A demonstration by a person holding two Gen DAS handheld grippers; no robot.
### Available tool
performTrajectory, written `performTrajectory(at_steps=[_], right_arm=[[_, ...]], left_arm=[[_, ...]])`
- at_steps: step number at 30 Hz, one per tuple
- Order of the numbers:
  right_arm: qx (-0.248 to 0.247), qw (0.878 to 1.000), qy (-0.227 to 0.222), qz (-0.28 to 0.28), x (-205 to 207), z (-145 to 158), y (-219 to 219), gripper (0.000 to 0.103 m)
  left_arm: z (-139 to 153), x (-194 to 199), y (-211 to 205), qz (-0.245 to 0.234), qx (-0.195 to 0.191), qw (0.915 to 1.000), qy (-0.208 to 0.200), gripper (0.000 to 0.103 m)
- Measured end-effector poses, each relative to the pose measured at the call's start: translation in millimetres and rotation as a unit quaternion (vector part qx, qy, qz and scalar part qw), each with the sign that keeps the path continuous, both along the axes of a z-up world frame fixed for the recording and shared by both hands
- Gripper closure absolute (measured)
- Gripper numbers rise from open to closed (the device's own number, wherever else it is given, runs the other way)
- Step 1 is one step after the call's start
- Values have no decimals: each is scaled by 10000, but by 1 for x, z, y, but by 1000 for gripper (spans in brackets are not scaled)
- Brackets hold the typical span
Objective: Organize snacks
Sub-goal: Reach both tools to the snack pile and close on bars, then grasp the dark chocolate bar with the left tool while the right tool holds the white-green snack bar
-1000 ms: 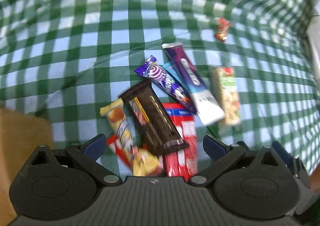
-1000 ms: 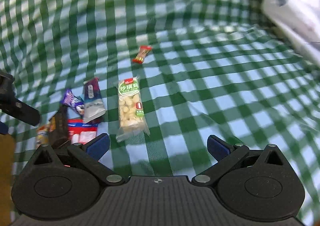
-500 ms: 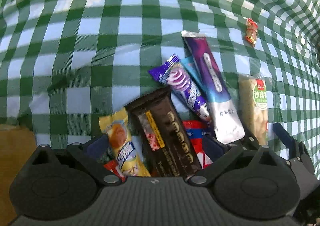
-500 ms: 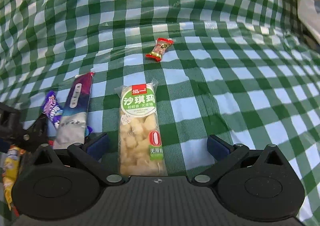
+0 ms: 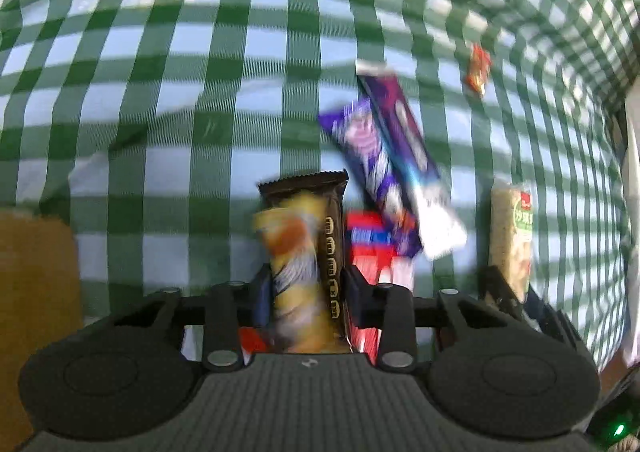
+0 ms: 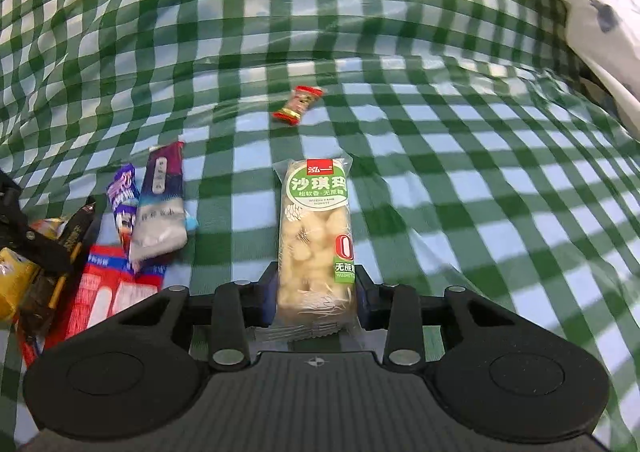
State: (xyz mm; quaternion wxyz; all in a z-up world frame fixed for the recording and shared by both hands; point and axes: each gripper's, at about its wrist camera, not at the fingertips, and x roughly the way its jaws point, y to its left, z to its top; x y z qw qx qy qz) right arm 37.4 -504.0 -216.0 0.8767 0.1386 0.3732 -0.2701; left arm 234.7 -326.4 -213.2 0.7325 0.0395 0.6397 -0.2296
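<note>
While both tools' jaws are closing, each has a snack between them. Low in the left wrist view, the left tool (image 5: 306,292) clamps a yellow snack pack (image 5: 296,264) together with a dark brown bar (image 5: 330,236), both blurred. Low centre in the right wrist view, the right tool (image 6: 316,288) grips a pale rice-cake pack (image 6: 316,236) with a green label. On the green checked cloth (image 6: 460,180) lie 2 purple packs (image 6: 160,204), touching, a red packet (image 6: 104,292), and, upper centre, a small red candy (image 6: 298,105) well apart.
</note>
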Motion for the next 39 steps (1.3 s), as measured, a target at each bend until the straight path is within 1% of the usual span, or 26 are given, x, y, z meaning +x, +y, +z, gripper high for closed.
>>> performTrajectory(at_steps=[1,2,3,4,6,7,10,12,14,15,16,17,19,20,21,23,24,25,26,27,29,31,35,38,39], right_arm=[[83,10000,1,-48,-8,0,2,64],[154,9998,3,-83,-15,0,4,64],[198,9997,11,-109,-21,1,5,64],[209,9997,14,-128,-27,1,7,64],[201,9997,16,-146,-31,-2,13,64],[206,9997,11,-149,-32,0,13,64],[211,9996,8,-190,-32,-3,13,64],[212,9996,-9,-211,-31,-3,11,64],[229,9994,-29,-244,-29,-4,10,64],[239,9994,-40,-253,-29,-4,9,64],[241,9994,-48,-260,-30,-5,10,64],[240,9994,-52,-251,-30,-6,10,64],[218,9995,-61,-222,-31,-6,9,64],[209,9995,-65,-216,-31,-7,10,64],[205,9995,-69,-214,-31,-7,9,64],[205,9995,-74,-230,-31,-6,10,63],[202,9995,-79,-239,-31,-6,10,63],[190,9995,-84,-241,-31,-6,10,63],[171,9995,-81,-238,-31,-6,10,63],[146,9996,-74,-232,-30,-5,11,64],[111,9996,-60,-236,-31,-3,12,64],[78,9994,-144,-290,-35,5,14,65],[89,9980,-484,-387,-52,29,23,65],[190,9962,-714,-463,-75,49,41,65],[213,9958,-746,-477,-81,54,48,65]], left_arm=[[0,-4,5,-34,10,10000,2,45],[2,-7,8,-68,31,10000,-43,38],[5,-11,10,-72,69,9998,-148,24],[10,-14,12,-36,109,9994,-318,21],[24,-19,16,-18,14,9982,-596,20],[28,-15,10,-18,-60,9979,-642,20],[38,-12,1,-87,-331,9971,-676,18],[32,-10,-11,-230,-310,9976,-581,18],[17,-3,-21,-268,-275,9985,-382,25],[10,-4,-21,-252,-264,9990,-268,33],[1,-3,-23,-247,-255,9993,-122,38],[-7,-3,-24,-230,-231,9995,-47,38],[-14,-4,-30,-266,-135,9992,-261,36],[-20,-3,-32,-264,-69,9992,-295,34],[-24,0,-31,-177,5,9996,-202,32],[-33,6,-25,2,48,9999,89,32],[-36,7,-21,72,3,9999,131,32],[-36,7,-19,89,-71,9999,110,34],[-34,6,-19,81,-59,9999,44,41],[-31,4,-20,59,-15,9999,-93,59],[-24,1,-17,60,7,9998,-173,60],[-11,-4,-16,35,-105,9994,-314,60],[29,-23,0,-8,-471,9975,-528,60],[59,-48,21,-119,-712,9946,-748,60],[66,-54,30,-131,-773,9941,-752,60]])
